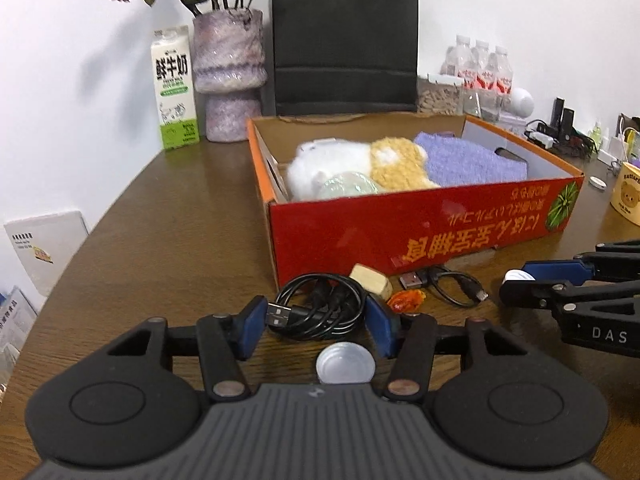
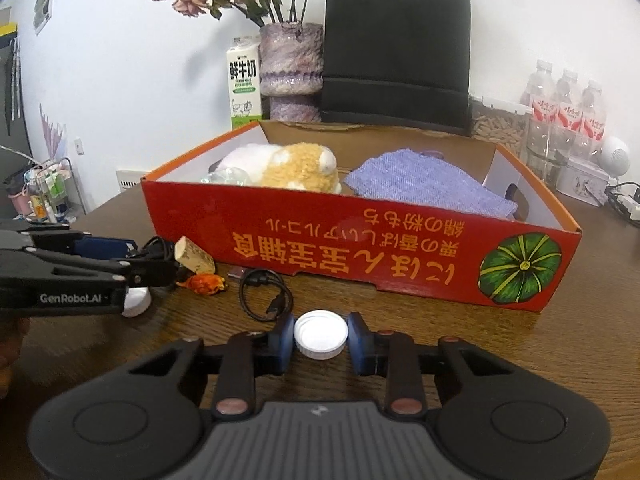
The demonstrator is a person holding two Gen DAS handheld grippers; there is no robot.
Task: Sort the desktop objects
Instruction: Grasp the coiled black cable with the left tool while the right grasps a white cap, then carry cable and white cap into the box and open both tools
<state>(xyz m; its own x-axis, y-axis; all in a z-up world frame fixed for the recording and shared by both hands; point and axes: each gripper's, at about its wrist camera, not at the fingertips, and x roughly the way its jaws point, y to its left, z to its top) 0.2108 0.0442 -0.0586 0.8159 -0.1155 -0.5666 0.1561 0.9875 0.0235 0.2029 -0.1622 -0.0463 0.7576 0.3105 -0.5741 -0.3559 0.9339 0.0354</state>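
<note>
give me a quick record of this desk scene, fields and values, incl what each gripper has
surface: brown wooden table
container: red cardboard box, open top
in box: plush toy, purple cloth
left gripper: jaws closed on coiled black cable
right gripper: jaws around white cap, pads at its rim
loose in front of box: second white cap, cork piece, orange wrapper, short usb cable
behind box: black paper bag, vase of flowers, milk carton, water bottles
</note>
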